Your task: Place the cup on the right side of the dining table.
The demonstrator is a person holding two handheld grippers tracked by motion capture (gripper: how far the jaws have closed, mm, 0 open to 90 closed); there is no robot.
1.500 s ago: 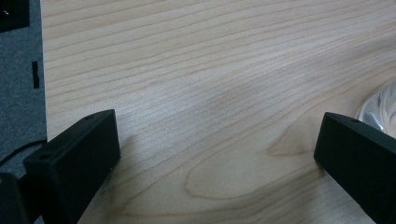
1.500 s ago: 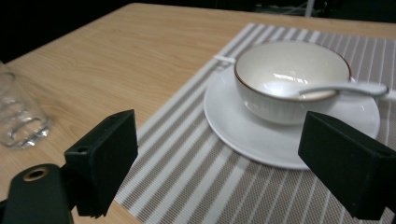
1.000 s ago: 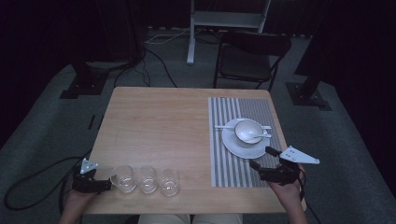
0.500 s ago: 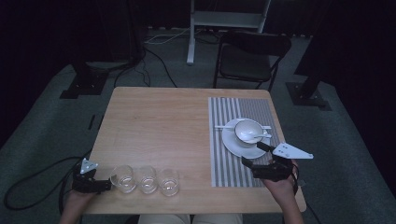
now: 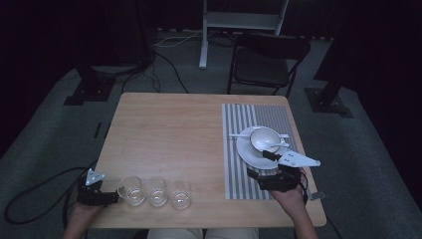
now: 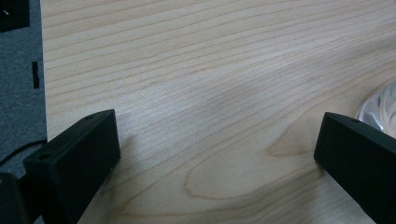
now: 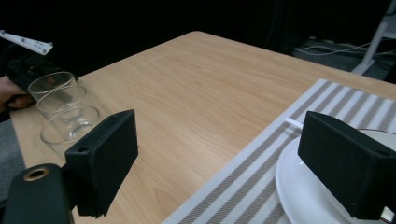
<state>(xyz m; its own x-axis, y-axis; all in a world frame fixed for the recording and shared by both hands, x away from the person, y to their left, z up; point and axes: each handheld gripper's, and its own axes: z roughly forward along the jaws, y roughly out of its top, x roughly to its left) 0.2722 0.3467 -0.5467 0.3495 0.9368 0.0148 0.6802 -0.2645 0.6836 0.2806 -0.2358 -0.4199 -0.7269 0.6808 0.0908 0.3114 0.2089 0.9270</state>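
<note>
The table (image 5: 169, 134) was made of light wood. A striped mat (image 5: 249, 149) lay on its right side. On the mat sat a white plate (image 5: 245, 152), and a white bowl (image 5: 263, 138) sat on the plate. A spoon (image 5: 276, 146) rested in the bowl. A thin white stick (image 5: 238, 135) lay on the mat just beside the plate.

The right gripper (image 5: 268, 172) was at the near edge of the plate. A hand (image 5: 289, 199) held it from behind. Its jaws were spread wide apart and held nothing. In the right gripper view, one jaw was in front of the plate (image 7: 303, 186) and the other was over the bare wood beside the mat (image 7: 243, 186).

Three clear glasses stood in a row near the front edge of the table. The first glass (image 5: 131, 190) was on the left, the second glass (image 5: 157, 191) was in the middle, and the third glass (image 5: 180, 193) was on the right.

The left gripper (image 5: 112, 198) lay low at the front left corner, just beside the first glass. Its jaws were spread wide too, with only bare wood between them. In the left gripper view, the first glass (image 6: 380, 107) peeked out behind one jaw.

A dark chair (image 5: 266, 59) stood on the floor behind the table.
</note>
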